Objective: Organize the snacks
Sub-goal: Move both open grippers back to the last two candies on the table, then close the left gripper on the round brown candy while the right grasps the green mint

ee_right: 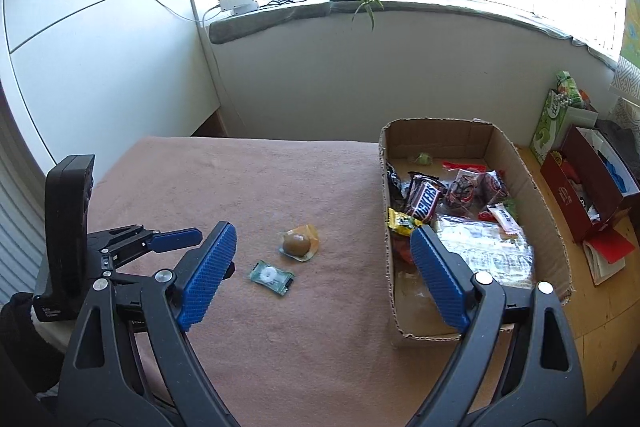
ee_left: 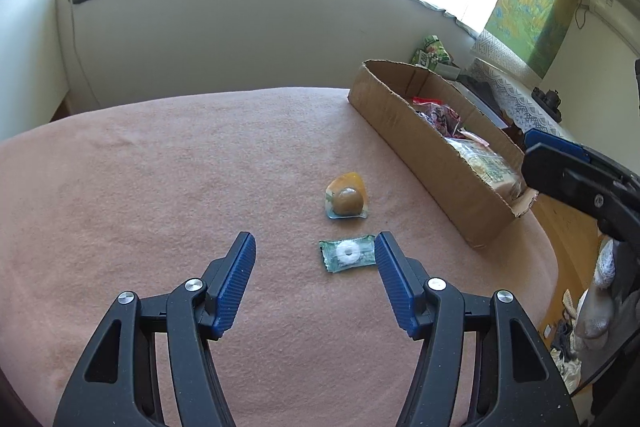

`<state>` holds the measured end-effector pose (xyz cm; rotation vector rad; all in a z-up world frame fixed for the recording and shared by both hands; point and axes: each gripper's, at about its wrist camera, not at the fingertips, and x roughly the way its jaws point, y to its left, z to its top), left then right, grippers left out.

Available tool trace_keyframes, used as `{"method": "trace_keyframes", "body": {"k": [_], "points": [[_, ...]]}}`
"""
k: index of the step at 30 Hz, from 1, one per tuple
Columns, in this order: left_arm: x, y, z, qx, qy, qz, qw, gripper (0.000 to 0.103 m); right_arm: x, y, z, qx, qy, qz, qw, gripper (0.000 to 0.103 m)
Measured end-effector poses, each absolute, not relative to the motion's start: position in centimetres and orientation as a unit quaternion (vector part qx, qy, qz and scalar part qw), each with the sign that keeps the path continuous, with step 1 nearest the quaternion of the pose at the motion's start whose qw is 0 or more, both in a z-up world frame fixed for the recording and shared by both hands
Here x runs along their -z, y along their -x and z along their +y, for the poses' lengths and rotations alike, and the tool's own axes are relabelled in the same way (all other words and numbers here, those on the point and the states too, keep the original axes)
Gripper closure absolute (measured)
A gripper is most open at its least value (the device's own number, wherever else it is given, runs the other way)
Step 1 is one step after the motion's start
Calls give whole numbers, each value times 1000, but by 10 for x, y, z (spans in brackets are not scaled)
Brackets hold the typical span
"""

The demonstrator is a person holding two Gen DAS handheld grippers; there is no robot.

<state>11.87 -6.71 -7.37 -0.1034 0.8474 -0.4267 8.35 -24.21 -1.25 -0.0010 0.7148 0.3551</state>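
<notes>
The left tongs (ee_left: pixel 316 247) are spread wide and hold nothing; they hover low over the pink cloth (ee_left: pixel 160 167) that covers the worktop. The green mint packet (ee_left: pixel 347 254) lies flat on the cloth between the blue pads, close against the right pad (ee_left: pixel 394 279), though whether they touch cannot be told. Just beyond the mint packet, on the side toward the cardboard box (ee_left: pixel 420 155), sits the yellow jelly cup (ee_left: pixel 346 201), apart from the packet.

The right tongs (ee_right: pixel 324 239) are also wide open and empty, held higher, with 1 pad over the cloth and the other in front of the cardboard box's near end. The box stands at the right edge of the cloth, touching it, and holds a heap of wrapped snacks, among them a Snickers bar (ee_right: pixel 425 198) and a clear bag (ee_right: pixel 488 247). Both loose sweets lie left of the box, well apart from its wall.
</notes>
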Motion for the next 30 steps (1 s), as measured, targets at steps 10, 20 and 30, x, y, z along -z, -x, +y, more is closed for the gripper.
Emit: {"method": "trace_keyframes", "body": {"k": [10,20,30], "points": [[66,-156,-62,222,56,419,879,54,64,-87,-216,-207,5,402,892,28],[88,-178,-110,267,-7,452,851,54,102,-96,-200,-198,11,432,880,36],[102,-188,-113,273,-20,463,843,69,110,-112,-200,-193,-1,444,875,40]]}}
